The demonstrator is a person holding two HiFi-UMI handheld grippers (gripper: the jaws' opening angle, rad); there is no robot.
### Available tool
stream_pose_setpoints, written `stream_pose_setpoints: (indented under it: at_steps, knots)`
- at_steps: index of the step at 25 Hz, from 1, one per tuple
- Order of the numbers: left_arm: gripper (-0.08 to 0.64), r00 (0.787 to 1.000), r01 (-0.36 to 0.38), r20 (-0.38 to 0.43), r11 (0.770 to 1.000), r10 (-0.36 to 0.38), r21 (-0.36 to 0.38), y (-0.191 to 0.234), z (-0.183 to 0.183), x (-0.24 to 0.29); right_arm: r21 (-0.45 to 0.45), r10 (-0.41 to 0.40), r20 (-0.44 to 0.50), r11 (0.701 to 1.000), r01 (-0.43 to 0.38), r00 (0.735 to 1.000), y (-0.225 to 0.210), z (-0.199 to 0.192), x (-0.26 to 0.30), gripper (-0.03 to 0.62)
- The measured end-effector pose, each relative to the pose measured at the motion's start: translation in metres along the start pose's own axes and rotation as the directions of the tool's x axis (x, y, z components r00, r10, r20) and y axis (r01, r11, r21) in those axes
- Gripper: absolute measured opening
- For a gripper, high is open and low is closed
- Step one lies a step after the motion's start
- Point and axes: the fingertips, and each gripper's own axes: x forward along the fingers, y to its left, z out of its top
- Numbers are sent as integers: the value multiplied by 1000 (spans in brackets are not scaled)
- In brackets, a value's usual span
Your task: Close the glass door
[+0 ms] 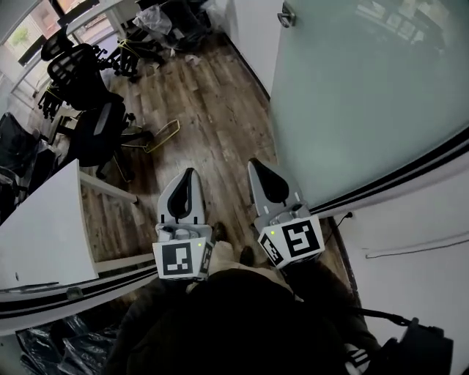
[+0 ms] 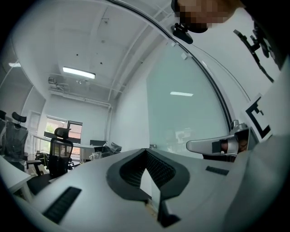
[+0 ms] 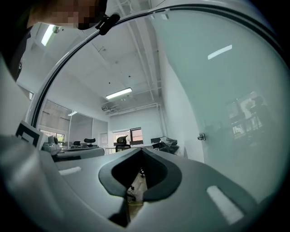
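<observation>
The frosted glass door [image 1: 366, 95] fills the upper right of the head view, with its metal handle [image 1: 286, 15] near its left edge at the top. My left gripper [image 1: 190, 171] and right gripper [image 1: 253, 162] are held side by side low over the wooden floor, short of the door and touching nothing. Both are shut and empty, their tips meeting. The left gripper view shows my left gripper [image 2: 146, 150] with the glass door [image 2: 181, 113] ahead on the right. In the right gripper view my right gripper [image 3: 141, 149] points along the door [image 3: 226, 99], whose handle [image 3: 201, 136] is far ahead.
Black office chairs [image 1: 80, 80] stand at the upper left, with a yellow metal frame [image 1: 163, 135] on the floor beside them. A white desk [image 1: 44, 227] is at the left. A white wall [image 1: 410, 242] with a black stripe runs at the lower right.
</observation>
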Motion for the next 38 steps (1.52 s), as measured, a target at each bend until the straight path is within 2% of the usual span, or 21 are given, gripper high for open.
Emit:
stream_pose_setpoints:
  at_steps: [4,11,15,19,28,34,38]
  knots:
    - [-3,1000,15,6,1000,-15,-6,22,-19,72,-7,-9,-12,1000,9,1000,-39,-15,65,2]
    - [-3,999,43,25,999,-42,-31,75,-47,235,-2,-42,-29,999,42,999,-129,-37,207,2]
    - [-3,997,81,11,996,-81,-27,107,-58,329,8,-63,-16,998,63,998,-172,-35,300,2]
    - [-3,993,116,-5,993,-116,-27,128,-73,412,-12,-96,-14,995,96,995,-219,-36,367,2]
    - [-3,978,199,-53,978,-202,-59,132,-94,539,-23,-204,-16,979,203,979,-305,-35,444,2]
    - [-3,957,288,-11,956,-289,-45,110,-104,632,0,-235,-27,972,235,972,-371,-47,488,2]
    - [-3,947,321,-3,946,-322,-44,91,-104,697,14,-238,-37,971,238,971,-415,-49,518,2]
